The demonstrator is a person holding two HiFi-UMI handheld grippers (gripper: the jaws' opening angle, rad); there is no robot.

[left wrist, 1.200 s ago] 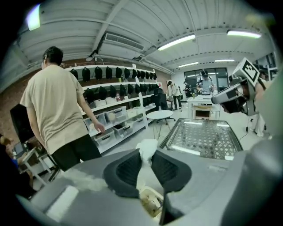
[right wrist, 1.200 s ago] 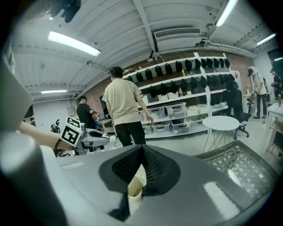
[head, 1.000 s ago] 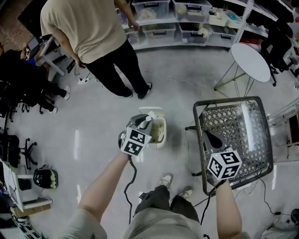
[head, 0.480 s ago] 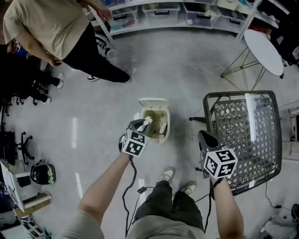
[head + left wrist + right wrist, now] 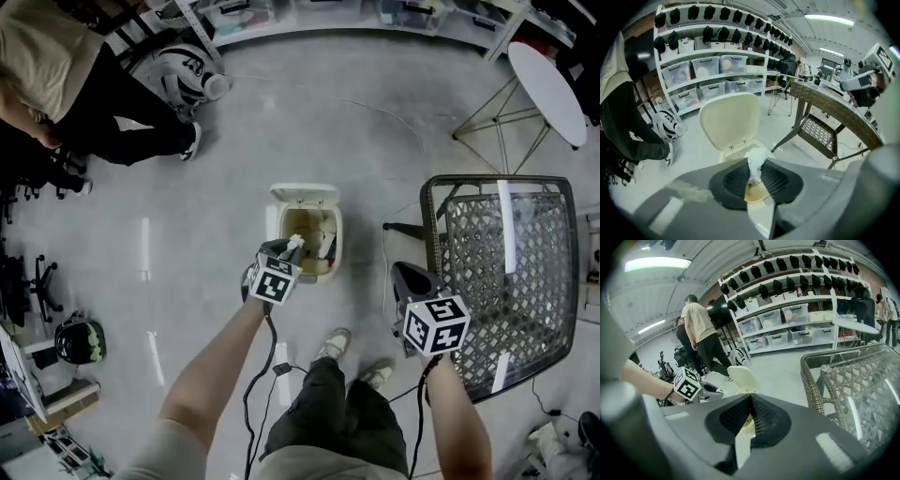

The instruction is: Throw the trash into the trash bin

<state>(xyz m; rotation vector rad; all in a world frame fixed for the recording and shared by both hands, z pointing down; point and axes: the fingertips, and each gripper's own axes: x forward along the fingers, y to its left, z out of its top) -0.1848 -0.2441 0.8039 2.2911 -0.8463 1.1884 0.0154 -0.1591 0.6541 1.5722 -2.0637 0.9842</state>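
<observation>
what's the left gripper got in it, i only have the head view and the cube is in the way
Observer: The left gripper view shows the left gripper shut on a crumpled white wad.
Operator: is it lined up with the bin
Observer: It looks so. The trash bin shows its yellowish inside right under the wad, between the jaws, and the lid stands upright behind.
Operator: and the right one, anything in it
Observer: No. In the right gripper view the right gripper has its jaws pressed together with nothing between them, beside the wicker table.
</observation>
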